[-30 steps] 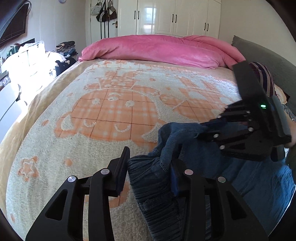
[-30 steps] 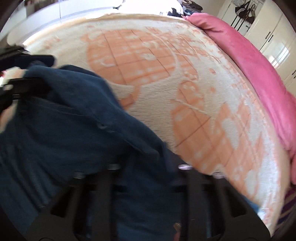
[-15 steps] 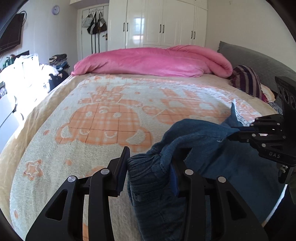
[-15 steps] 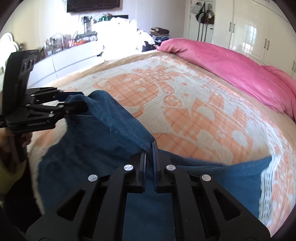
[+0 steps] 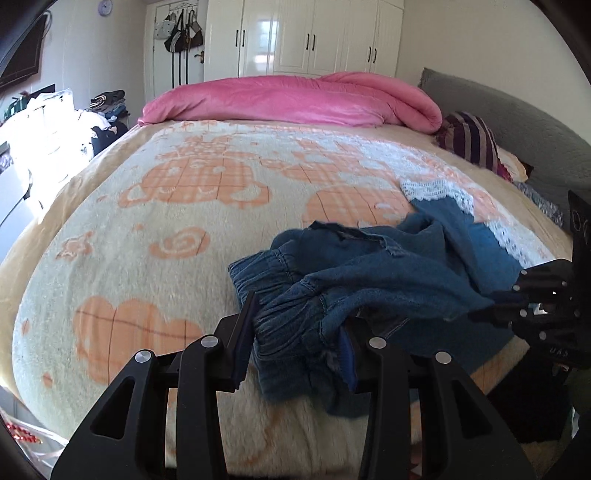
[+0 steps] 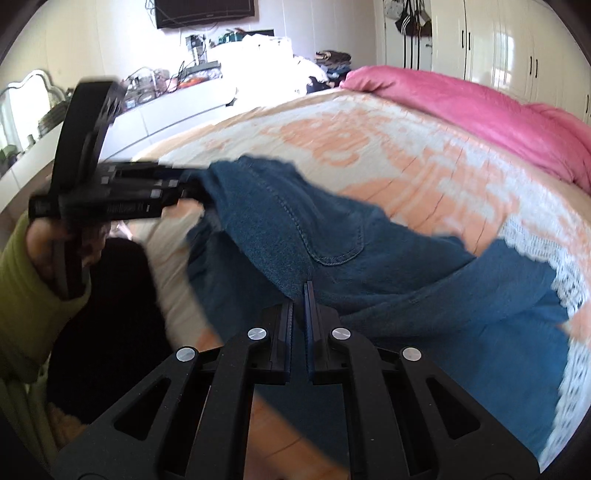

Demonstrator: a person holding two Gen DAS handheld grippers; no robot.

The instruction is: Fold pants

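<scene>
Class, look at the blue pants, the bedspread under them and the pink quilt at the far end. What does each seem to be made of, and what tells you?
Pants: probably denim, matte blue, with visible topstitching, a gathered elastic waistband and white lace hem trim.
Bedspread: likely plush fleece or terry, fuzzy pile, cream with an orange print.
Quilt: soft padded fabric, perhaps velvety, with a slight sheen.

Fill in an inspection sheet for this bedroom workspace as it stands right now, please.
Surface: bed blanket, cream with orange pattern.
Job's things: blue denim pants with white lace hems, bunched and partly lifted.
Clutter: pink duvet, striped pillow.
Grippers: left gripper shut on the elastic waistband; right gripper shut on a denim edge.
Cables: tangled wires on the white counter.
Surroundings: white wardrobe, hanging bags, wall TV, piled clothes.
</scene>
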